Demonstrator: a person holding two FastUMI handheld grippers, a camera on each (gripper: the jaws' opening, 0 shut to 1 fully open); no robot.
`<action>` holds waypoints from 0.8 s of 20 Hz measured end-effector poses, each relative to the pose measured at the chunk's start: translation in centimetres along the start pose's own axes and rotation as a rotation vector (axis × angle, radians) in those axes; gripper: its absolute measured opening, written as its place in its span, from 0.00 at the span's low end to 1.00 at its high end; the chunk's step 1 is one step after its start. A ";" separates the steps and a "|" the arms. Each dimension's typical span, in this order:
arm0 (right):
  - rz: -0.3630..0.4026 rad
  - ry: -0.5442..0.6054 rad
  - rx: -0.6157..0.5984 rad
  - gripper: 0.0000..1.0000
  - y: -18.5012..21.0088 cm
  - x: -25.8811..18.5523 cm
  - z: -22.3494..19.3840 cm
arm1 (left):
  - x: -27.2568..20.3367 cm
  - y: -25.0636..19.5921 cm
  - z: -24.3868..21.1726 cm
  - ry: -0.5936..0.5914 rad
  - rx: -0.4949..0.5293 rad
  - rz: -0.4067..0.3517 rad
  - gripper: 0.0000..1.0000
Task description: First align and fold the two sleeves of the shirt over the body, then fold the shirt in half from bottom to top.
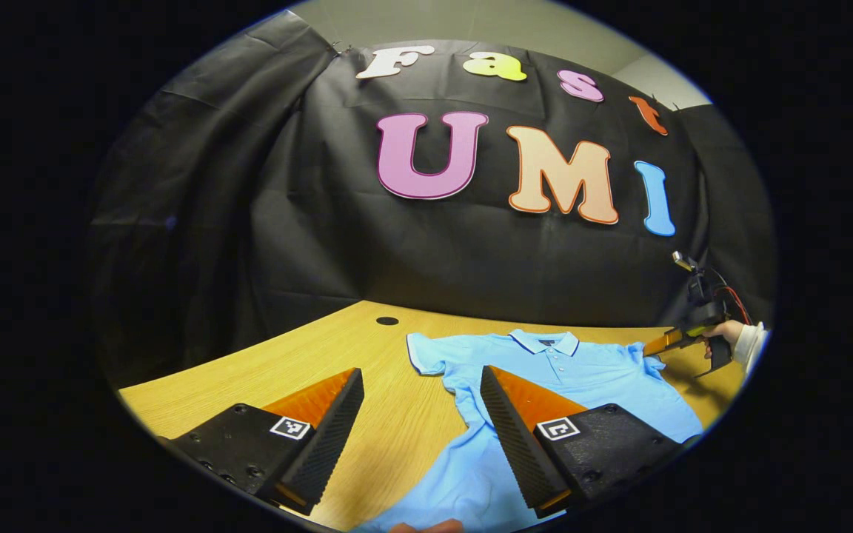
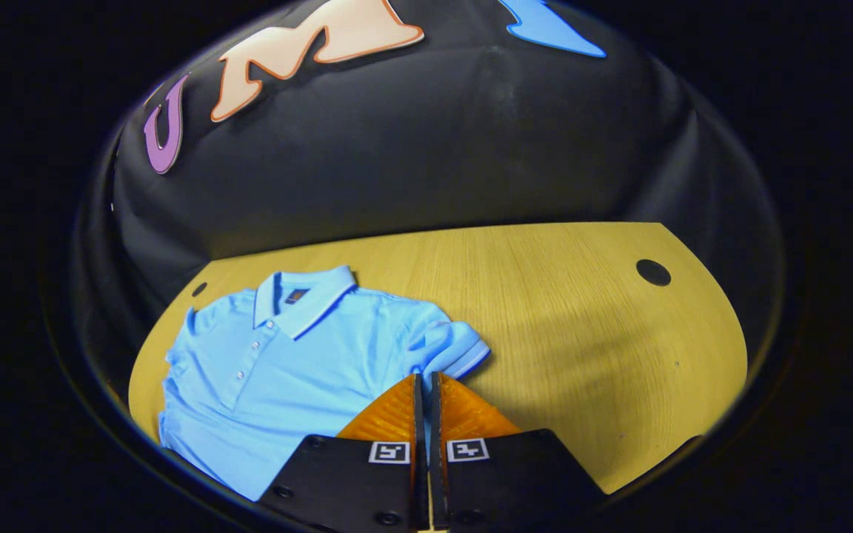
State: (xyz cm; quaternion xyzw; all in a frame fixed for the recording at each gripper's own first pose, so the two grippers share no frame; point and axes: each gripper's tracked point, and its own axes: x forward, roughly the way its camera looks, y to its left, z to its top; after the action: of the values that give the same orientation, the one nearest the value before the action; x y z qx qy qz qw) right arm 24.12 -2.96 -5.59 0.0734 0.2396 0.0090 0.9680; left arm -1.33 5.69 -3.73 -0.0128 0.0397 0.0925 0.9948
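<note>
A light blue polo shirt (image 1: 582, 377) lies face up on the wooden table (image 1: 323, 355), collar toward the booth wall. My left gripper (image 1: 420, 374) is open, hovering over the table beside the shirt's near sleeve (image 1: 426, 354), one finger above the body fabric. At the far right, a hand holds my right gripper (image 1: 654, 346), its tips at the other sleeve. In the right gripper view, the right gripper (image 2: 424, 379) is shut, its fingertips pinching the lower edge of that sleeve (image 2: 450, 346), which bunches slightly. The shirt's body (image 2: 271, 385) spreads to the left.
Black cloth walls close off the back and sides of the table. Round cable holes (image 1: 387, 320) (image 2: 653, 272) sit in the tabletop near the far edge. Bare wood (image 2: 582, 333) stretches beside the shirt. A fingertip (image 1: 426, 527) shows at the lower edge.
</note>
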 end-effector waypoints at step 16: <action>0.298 -0.014 0.144 0.04 18.4 1.2 -0.6 | -0.7 2.0 -1.4 0.016 -0.002 0.019 0.95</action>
State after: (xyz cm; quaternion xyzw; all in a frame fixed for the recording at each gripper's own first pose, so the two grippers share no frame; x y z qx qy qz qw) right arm 25.25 15.42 -4.00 0.1775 0.2196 0.1346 0.9498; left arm -2.44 7.49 -5.08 -0.0142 0.0475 0.1018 0.9936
